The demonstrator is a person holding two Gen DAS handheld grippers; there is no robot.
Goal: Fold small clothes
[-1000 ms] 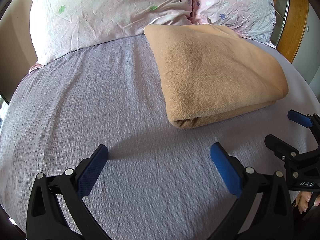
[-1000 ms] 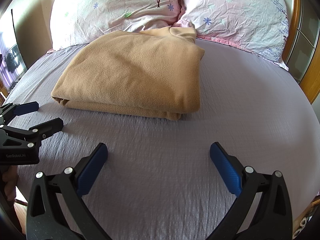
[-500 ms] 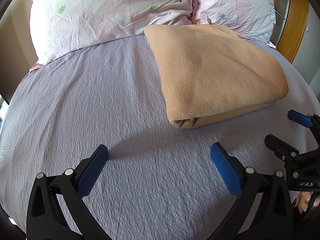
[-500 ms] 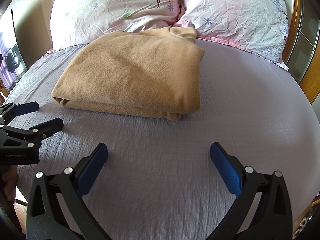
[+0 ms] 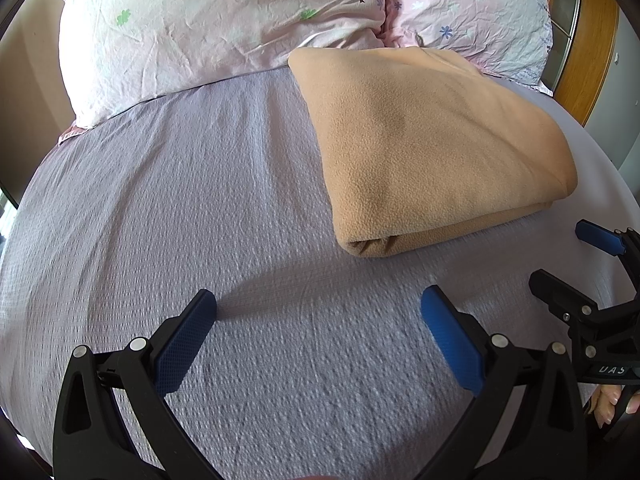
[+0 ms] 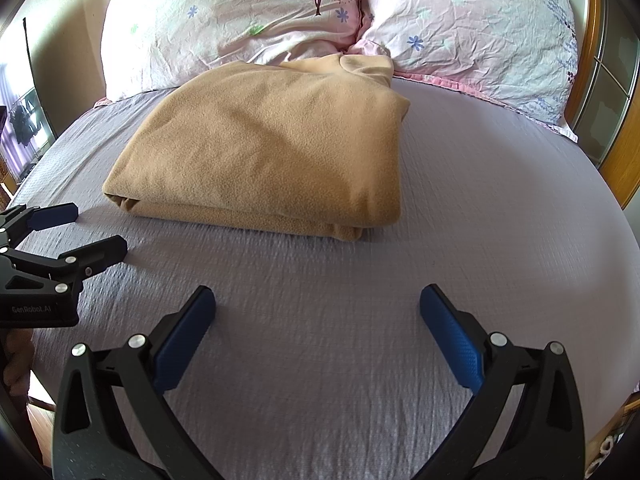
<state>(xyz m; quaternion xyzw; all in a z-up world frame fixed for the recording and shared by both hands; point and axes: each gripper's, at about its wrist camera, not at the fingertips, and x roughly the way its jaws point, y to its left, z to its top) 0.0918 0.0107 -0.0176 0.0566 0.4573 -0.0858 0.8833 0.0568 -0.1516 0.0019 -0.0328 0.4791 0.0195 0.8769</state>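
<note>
Bedroom with a made bed in daylight

A lilac textured sheet [image 6: 460, 216] is covering the mattress, and two pale pink floral pillows [image 6: 240, 20] [image 6: 472, 28] are leaning side by side at its head. A wooden frame with glass panels [image 6: 612, 92] is standing along the right side. A beige wall [image 5: 24, 92] is showing on the left, and daylight is falling across the bed.

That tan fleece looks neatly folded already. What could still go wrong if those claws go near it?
The folded tan fleece has loose layered edges at its near side; an open left gripper or right gripper snagging one layer could undo the fold. Its far end touches the pillows, so pushing it could bunch it.
</note>
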